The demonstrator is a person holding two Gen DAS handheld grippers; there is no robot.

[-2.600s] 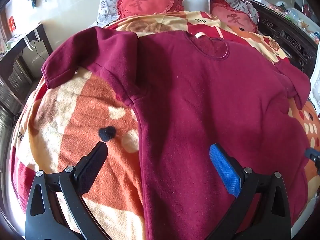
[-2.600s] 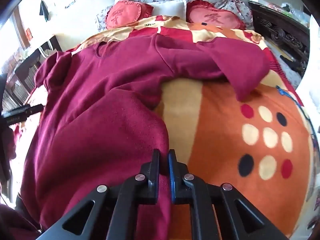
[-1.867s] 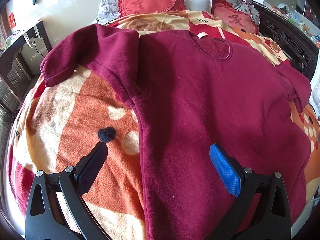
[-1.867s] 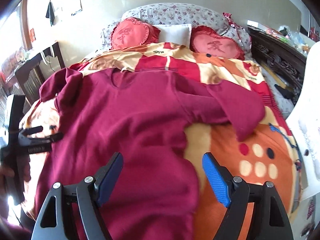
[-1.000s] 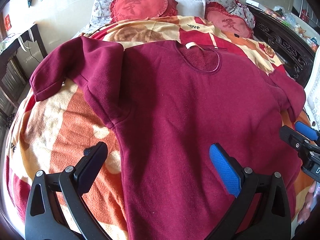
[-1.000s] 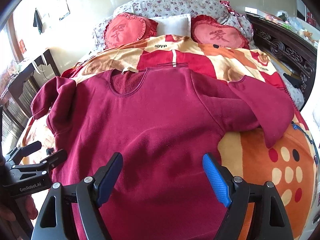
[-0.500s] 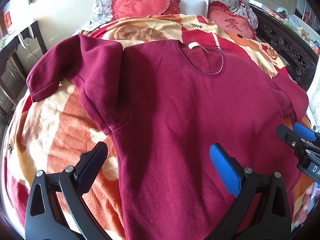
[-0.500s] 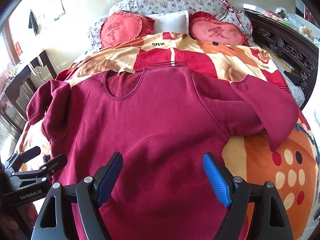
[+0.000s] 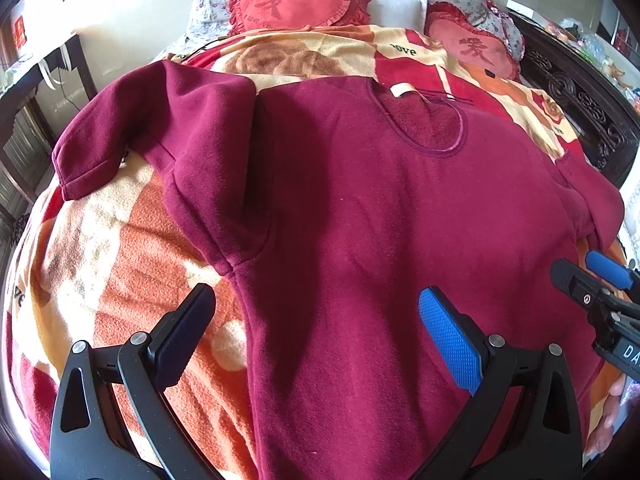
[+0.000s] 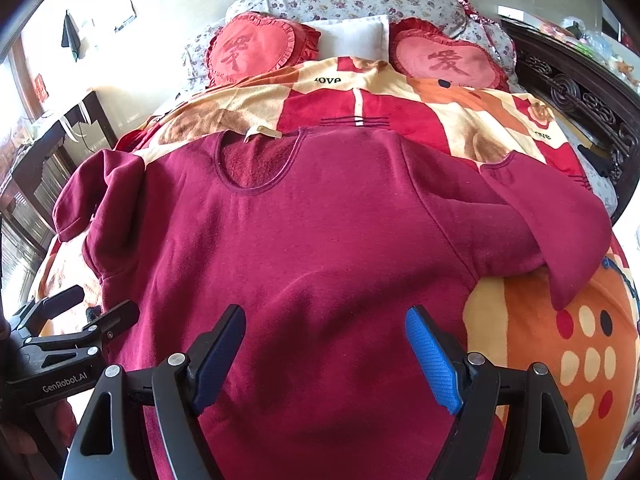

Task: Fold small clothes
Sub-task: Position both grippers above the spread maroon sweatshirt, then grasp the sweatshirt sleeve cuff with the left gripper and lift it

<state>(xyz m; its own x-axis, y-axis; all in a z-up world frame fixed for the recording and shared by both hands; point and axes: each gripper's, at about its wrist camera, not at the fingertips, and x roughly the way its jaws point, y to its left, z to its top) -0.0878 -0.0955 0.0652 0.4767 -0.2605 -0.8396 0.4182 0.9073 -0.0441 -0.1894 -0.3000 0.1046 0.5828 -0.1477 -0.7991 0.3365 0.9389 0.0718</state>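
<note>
A couple of seconds ago the right gripper (image 10: 325, 354) was pinched on the hem; it has since let go, and the maroon sweatshirt (image 10: 320, 248) now lies spread flat on the bed (image 10: 560, 340), neckline toward the pillows at the head, so folding can start. Both grippers, the left gripper (image 9: 316, 334) too, hover wide open over the lower body, near the foot edge.
</note>
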